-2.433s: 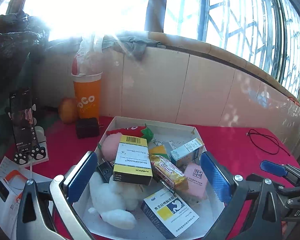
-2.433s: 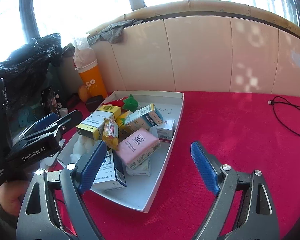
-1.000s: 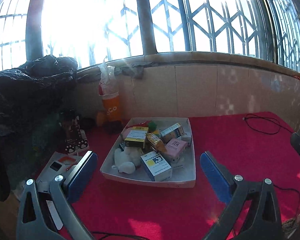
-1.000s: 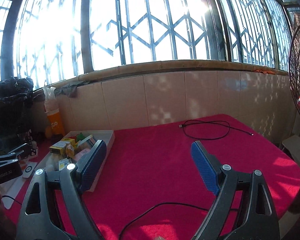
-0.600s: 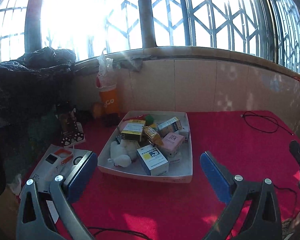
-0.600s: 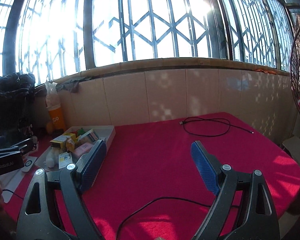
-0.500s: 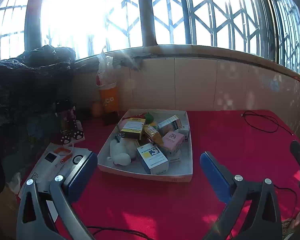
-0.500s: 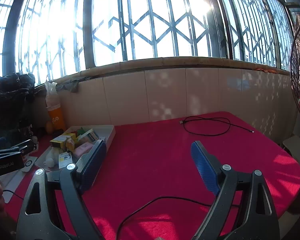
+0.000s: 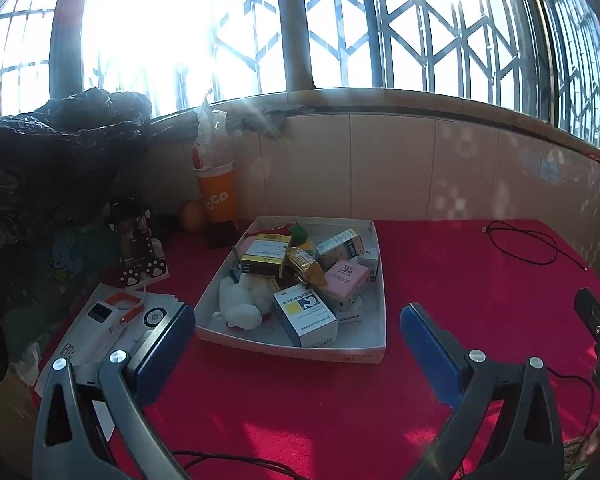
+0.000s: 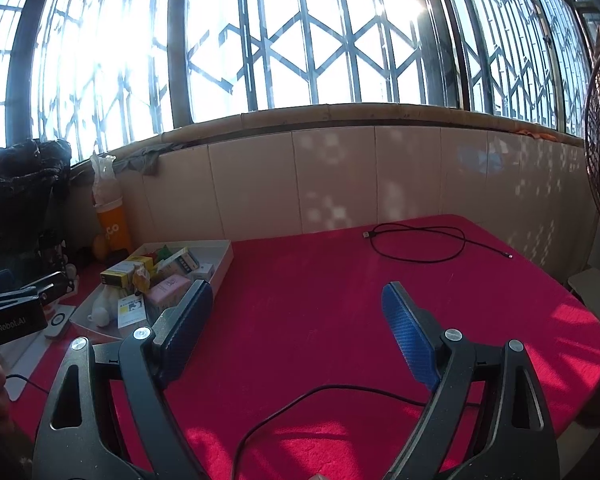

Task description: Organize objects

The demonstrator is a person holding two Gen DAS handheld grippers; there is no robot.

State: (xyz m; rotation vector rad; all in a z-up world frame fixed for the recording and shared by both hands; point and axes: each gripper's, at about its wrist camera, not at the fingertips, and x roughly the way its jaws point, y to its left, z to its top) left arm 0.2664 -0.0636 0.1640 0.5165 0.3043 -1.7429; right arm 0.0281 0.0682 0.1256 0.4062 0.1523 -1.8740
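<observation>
Both grippers, left (image 9: 296, 328) and right (image 10: 298, 308), hang empty with jaws spread wide above the red table (image 10: 320, 280); the white tray (image 9: 380, 312) of boxes sits at 12 o'clock from the left one.

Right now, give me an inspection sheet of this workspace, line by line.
Surface: red tablecloth, mostly bare right of the tray.
Job's things: white tray holding medicine boxes, a pink box, a snack packet and a white plush toy.
Clutter: orange cup, phone on stand, papers at the left edge.
Grippers: left gripper open, empty; right gripper open, empty.
Cables: black cable looped at the back; another at the front edge.
Surroundings: tiled wall, barred windows, strong glare.
</observation>
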